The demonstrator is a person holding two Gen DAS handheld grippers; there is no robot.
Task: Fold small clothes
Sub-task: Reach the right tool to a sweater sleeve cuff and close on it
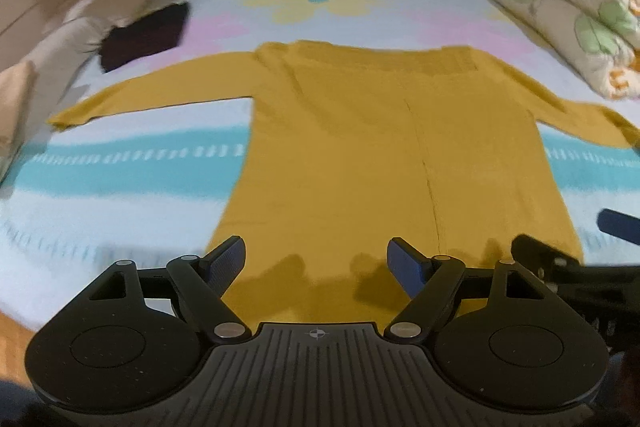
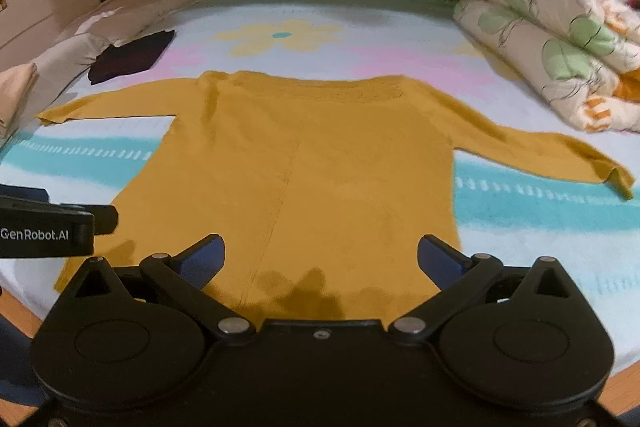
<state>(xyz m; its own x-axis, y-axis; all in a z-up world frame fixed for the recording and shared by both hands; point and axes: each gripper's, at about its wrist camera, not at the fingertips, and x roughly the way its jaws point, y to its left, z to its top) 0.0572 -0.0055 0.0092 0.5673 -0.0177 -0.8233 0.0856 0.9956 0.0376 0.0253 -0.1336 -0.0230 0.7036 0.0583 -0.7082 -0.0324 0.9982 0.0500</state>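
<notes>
From your left wrist, no writing reads. Your left gripper (image 1: pixel 316 267) stands wide with nothing between its blue pads, above the hem of the mustard sweater (image 1: pixel 380 155), which lies flat on the bedsheet (image 1: pixel 120 179) with both sleeves spread. Bare sheet lies left of the hem; a dark folded garment (image 1: pixel 144 35) sits well apart.

From your right wrist, "GenRobot.AI" shows on the other tool at the left edge. Your right gripper (image 2: pixel 320 259) is also wide and empty over the hem. The rolled quilt (image 2: pixel 560 47) sits far right; open sheet flanks the sweater.
</notes>
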